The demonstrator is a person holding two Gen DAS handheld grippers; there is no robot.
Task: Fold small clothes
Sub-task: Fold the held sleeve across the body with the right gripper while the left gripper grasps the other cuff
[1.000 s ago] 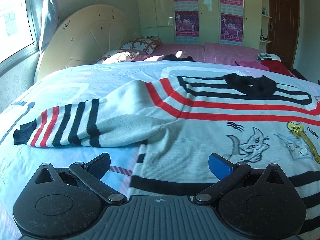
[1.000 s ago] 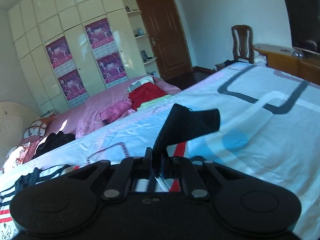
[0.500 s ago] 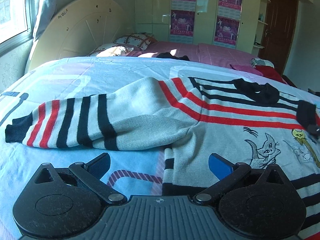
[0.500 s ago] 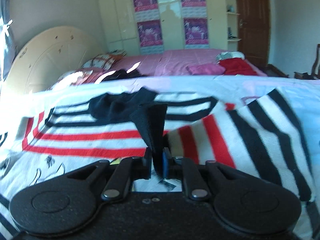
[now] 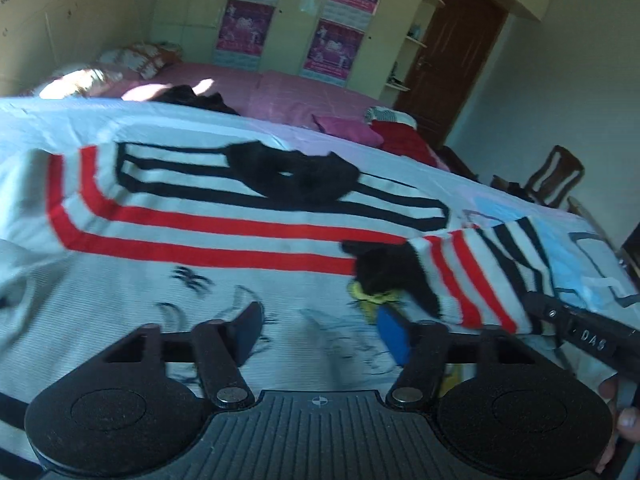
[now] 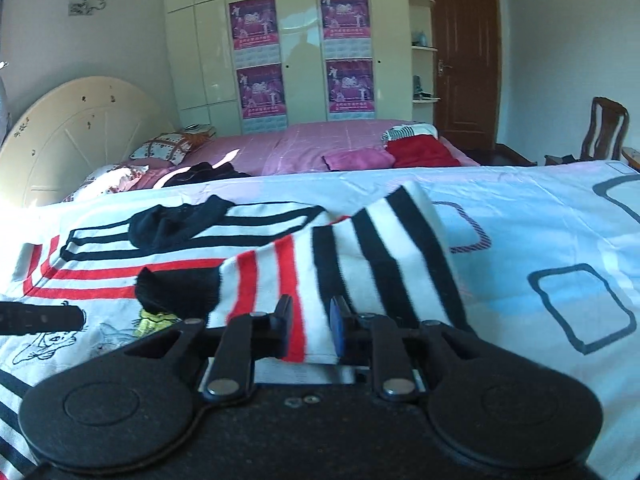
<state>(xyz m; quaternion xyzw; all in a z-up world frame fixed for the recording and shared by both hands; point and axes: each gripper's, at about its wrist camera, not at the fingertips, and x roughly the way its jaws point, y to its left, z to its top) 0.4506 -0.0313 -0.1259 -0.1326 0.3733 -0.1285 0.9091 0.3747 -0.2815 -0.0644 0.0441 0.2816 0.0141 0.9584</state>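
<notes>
Since the earlier frames, the right tongs (image 6: 310,326) have let go of the black cuff (image 6: 176,290) and now stand part way open, and the right sleeve (image 6: 360,264) has come to lie folded over the chest of the sweater (image 5: 200,248). Its striped cloth passes between the two fingers, but they do not press it. The left tongs (image 5: 320,330) have swung toward the middle of the sweater and are spread wide, holding nothing, low over the cartoon drawing.

On the left wrist view, the sweater lies flat on the bed (image 5: 592,264), which has a light blue sheet with dark outlined shapes. The black collar (image 5: 292,178) is at about 12 o'clock from the left tongs, and the folded sleeve with its red and black stripes at about 2 o'clock. The black cuff rests on the sweater front, touching a small yellow figure (image 5: 372,296) in the print. The body of the right tongs enters at 3 o'clock, just beside the sleeve.

On the right wrist view, the sleeve runs from the tongs toward 1 o'clock, and its cuff points toward 10 o'clock. Behind the bed, at 12 o'clock, there is a second bed with a pink cover (image 6: 304,144), a wardrobe with posters (image 6: 304,40) and a brown door (image 6: 464,52). A wooden chair (image 6: 604,128) stands at 2 o'clock.
</notes>
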